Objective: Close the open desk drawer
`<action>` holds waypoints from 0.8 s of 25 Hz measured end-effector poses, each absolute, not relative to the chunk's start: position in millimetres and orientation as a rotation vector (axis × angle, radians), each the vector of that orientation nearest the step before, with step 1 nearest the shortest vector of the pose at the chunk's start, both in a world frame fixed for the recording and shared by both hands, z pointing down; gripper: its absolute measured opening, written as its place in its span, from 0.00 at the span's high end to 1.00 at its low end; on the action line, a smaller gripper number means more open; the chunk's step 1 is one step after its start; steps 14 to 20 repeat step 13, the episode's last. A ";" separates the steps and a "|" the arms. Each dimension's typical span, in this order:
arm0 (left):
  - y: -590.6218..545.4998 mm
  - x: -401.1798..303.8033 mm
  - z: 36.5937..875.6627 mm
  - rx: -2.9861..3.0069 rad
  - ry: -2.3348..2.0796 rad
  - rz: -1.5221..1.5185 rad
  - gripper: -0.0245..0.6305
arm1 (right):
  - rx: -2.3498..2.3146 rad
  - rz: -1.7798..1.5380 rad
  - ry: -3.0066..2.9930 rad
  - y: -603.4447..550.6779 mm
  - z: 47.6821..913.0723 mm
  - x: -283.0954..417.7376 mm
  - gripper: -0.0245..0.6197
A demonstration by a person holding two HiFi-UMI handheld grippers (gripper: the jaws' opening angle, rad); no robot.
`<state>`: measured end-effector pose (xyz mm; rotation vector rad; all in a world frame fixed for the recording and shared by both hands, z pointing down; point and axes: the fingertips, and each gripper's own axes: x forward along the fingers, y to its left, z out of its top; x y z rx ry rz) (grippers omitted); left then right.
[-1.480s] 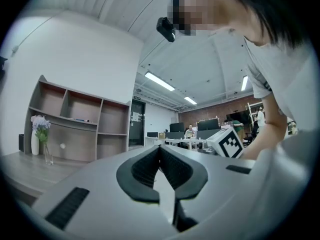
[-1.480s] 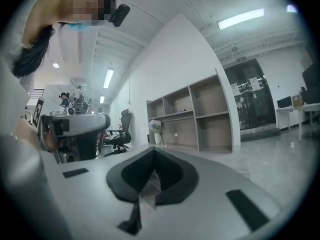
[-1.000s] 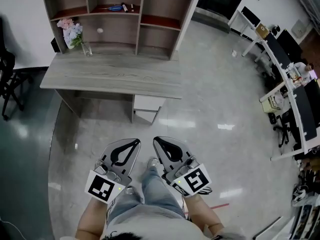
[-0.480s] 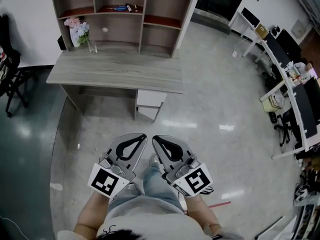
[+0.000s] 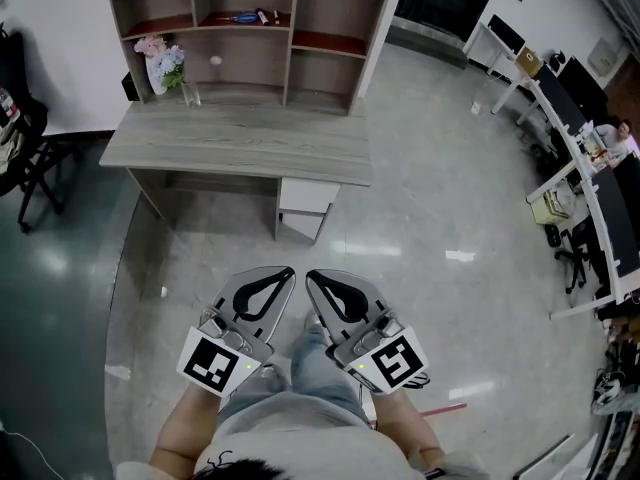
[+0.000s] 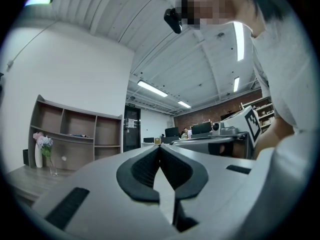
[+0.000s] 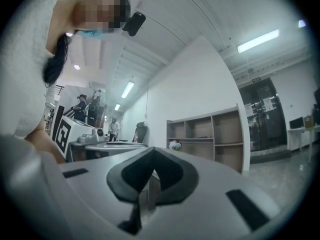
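Head view first: the desk (image 5: 240,148) was seen well ahead across the floor. The open drawer (image 5: 304,200) was poking out from under its front edge, near the right corner. What was in the drawer couldn't be made out from up there. The left gripper (image 5: 284,272) and right gripper (image 5: 311,277) were held low by the person's legs, well apart from the drawer, so the approach is judged to be the step in hand.

At the desk's back edge, the shelf unit (image 5: 291,28) had a blue item (image 5: 232,16) in its upper middle compartment and a small white ball (image 5: 215,60) in the one below. A vase of flowers (image 5: 168,63) was parked at the back left corner.

Left gripper view: jaws pressed together, nothing between them.

Right gripper view: same deal – tips meeting, empty.

Next, the desk would need to be walked up to and the drawer front pushed straight in.
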<state>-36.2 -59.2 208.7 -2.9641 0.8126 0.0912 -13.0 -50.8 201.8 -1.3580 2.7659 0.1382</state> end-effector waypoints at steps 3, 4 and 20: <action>-59.9 -37.6 208.6 -2.970 0.818 0.103 0.95 | -1.366 0.130 2.761 -51.0 202.3 -11.4 0.95; -60.4 -37.9 208.1 -2.973 0.818 0.109 0.95 | -1.367 0.131 2.761 -51.2 202.4 -11.3 0.95; -61.3 -36.3 207.7 -2.970 0.810 0.110 0.95 | -1.370 0.122 2.771 -52.7 204.0 -12.2 0.95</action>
